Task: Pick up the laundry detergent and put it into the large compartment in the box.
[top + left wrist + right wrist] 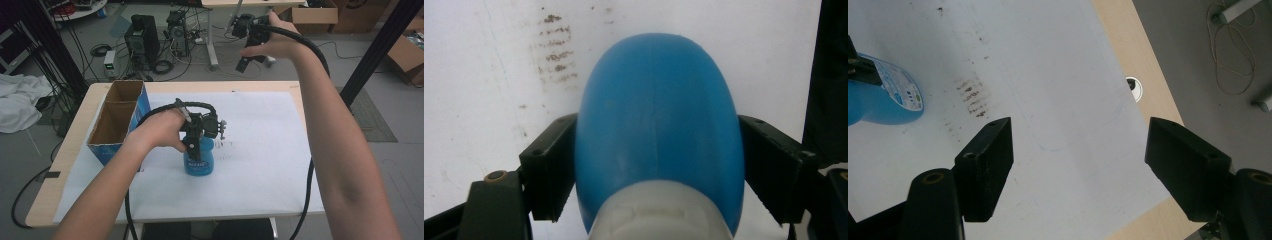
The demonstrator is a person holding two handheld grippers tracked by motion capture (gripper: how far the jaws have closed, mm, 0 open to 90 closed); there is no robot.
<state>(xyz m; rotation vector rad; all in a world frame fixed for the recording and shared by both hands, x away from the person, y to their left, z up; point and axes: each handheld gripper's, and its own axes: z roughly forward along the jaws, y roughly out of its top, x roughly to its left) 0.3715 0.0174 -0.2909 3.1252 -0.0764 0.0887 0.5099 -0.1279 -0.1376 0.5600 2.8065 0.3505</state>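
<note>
A blue plastic bottle (199,161) with a white cap (659,210) stands upright on the white sheet near the table's middle. My left gripper (199,145) comes down on it from above, and its black jaws touch the bottle (656,115) on both sides, just below the cap. My right gripper (248,55) is held high over the table's far edge, well away from the bottle. In the right gripper view its jaws stand wide apart around bare paper (1080,132), open with nothing between them, and the bottle (878,100) lies off at the left edge.
An open cardboard box with blue sides (117,120) stands at the table's left. A white paper sheet (260,170) covers most of the wooden table, with brown smudges (227,145) right of the bottle. Computer towers (142,37) and cables sit on the floor behind.
</note>
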